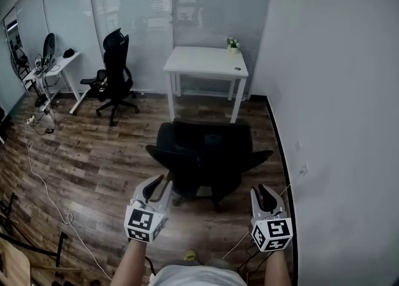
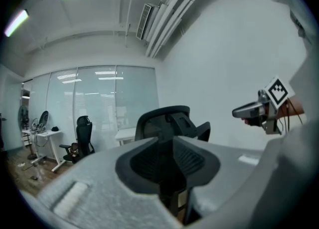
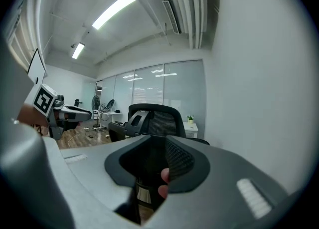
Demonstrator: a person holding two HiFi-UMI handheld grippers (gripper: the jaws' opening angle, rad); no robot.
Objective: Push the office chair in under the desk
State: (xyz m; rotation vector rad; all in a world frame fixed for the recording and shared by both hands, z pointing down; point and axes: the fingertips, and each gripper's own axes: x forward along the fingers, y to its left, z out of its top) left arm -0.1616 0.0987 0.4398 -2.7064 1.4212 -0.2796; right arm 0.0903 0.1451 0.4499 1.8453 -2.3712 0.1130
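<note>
A black office chair point(image 1: 202, 157) stands on the wood floor with its back toward me, a little short of the white desk point(image 1: 206, 61) by the glass wall. My left gripper point(image 1: 156, 188) hovers just behind the chair's left side, apart from it. My right gripper point(image 1: 267, 197) is held behind the chair's right armrest, also apart. In the left gripper view the chair's mesh back point(image 2: 164, 120) shows beyond the left gripper point(image 2: 167, 158), whose jaws stand a narrow gap apart with nothing between them. The right gripper point(image 3: 149, 165) is likewise narrowly open and empty, facing the chair point(image 3: 152, 118).
A second black chair point(image 1: 115, 76) and another white desk point(image 1: 59, 66) with gear stand at the far left. Cables point(image 1: 37, 166) trail over the floor on the left. A white wall point(image 1: 336, 91) runs close along the right. A small plant point(image 1: 233, 44) sits on the near desk.
</note>
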